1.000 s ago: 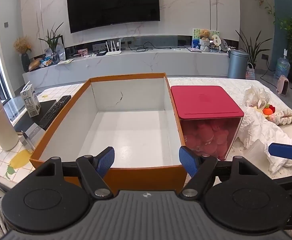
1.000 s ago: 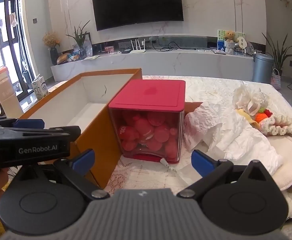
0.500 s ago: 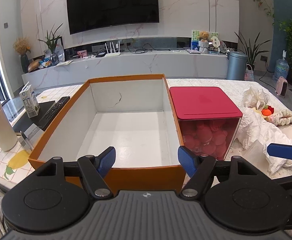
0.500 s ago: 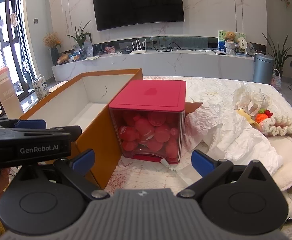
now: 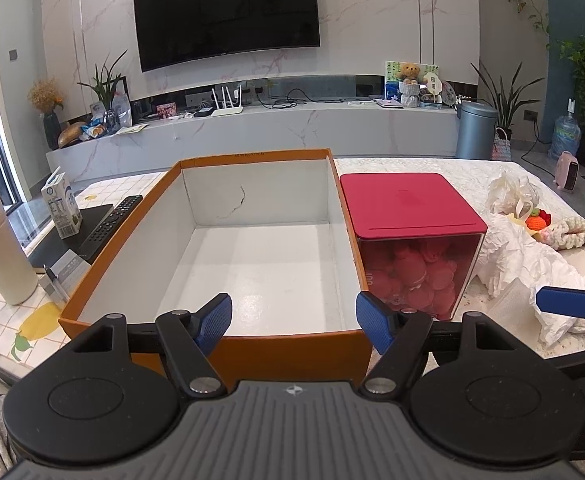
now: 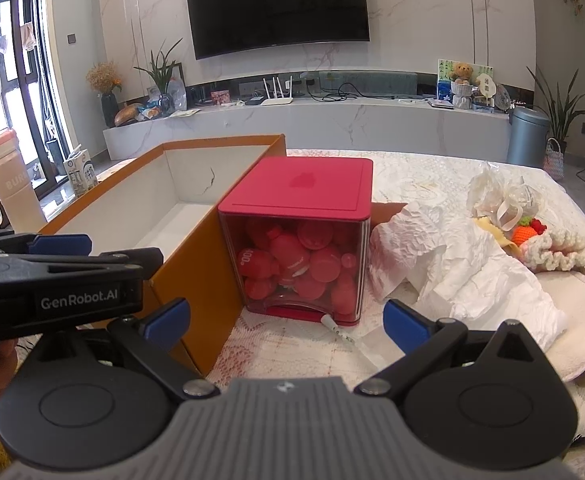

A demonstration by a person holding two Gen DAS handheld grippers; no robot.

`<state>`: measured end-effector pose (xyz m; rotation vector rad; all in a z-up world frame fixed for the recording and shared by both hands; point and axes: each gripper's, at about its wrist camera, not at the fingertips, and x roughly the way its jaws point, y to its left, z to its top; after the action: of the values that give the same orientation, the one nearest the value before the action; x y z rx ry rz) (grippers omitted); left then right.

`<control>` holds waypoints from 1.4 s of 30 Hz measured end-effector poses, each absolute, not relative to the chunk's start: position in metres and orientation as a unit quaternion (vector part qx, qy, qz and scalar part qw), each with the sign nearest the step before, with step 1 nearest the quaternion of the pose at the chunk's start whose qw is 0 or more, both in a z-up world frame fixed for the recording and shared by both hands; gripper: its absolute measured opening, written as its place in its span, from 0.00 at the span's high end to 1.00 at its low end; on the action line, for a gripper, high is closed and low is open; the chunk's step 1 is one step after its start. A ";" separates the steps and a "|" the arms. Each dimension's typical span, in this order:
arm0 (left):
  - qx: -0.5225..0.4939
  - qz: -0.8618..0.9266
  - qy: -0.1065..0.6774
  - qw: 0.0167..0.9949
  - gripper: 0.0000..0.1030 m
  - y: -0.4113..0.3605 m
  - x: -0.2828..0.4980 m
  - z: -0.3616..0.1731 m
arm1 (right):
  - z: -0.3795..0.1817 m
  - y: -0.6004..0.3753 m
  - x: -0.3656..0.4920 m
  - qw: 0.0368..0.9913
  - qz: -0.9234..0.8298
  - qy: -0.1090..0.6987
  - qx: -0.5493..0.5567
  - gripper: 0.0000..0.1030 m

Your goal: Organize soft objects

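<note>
**Both claws wide, nothing held, box bare**

The left gripper (image 5: 292, 318) hangs over the near wall of the orange box (image 5: 252, 346), jaws spread and empty. The right gripper (image 6: 286, 322) gapes likewise above the lace tablecloth (image 6: 292, 344). Only the left view looks down onto the box's white floor. Only the right view shows a thin white tube, perhaps a pen, at the foot of the red-lidded container (image 6: 298, 240). Beyond lie crumpled white paper (image 6: 472, 276) and the crocheted soft toys (image 6: 548, 240), outside the box.
</note>
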<state>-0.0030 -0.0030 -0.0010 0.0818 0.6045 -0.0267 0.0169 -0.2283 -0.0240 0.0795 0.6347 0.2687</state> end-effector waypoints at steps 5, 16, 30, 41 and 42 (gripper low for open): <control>0.037 -0.017 0.302 0.952 0.23 -0.002 -0.003 -0.001 | -0.025 -0.229 0.017 0.940 0.132 0.311 0.039 0.02; 0.028 -0.018 0.308 0.951 0.26 0.001 0.000 -0.002 | -0.026 -0.229 0.018 0.939 0.135 0.312 0.049 0.02; 0.053 -0.014 0.309 0.949 0.25 -0.006 -0.001 -0.004 | -0.027 -0.227 0.019 0.938 0.137 0.315 0.042 0.02; 0.050 -0.016 0.312 0.949 0.25 -0.006 -0.002 -0.001 | -0.025 -0.227 0.019 0.938 0.136 0.317 0.034 0.02; 0.052 -0.016 0.317 0.947 0.26 -0.006 -0.001 0.001 | -0.023 -0.229 0.019 0.939 0.130 0.317 0.030 0.02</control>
<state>-0.0010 -0.0064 0.0015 0.1053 0.6449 -0.0328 0.0195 -0.2286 -0.0227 0.0613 0.6482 0.2656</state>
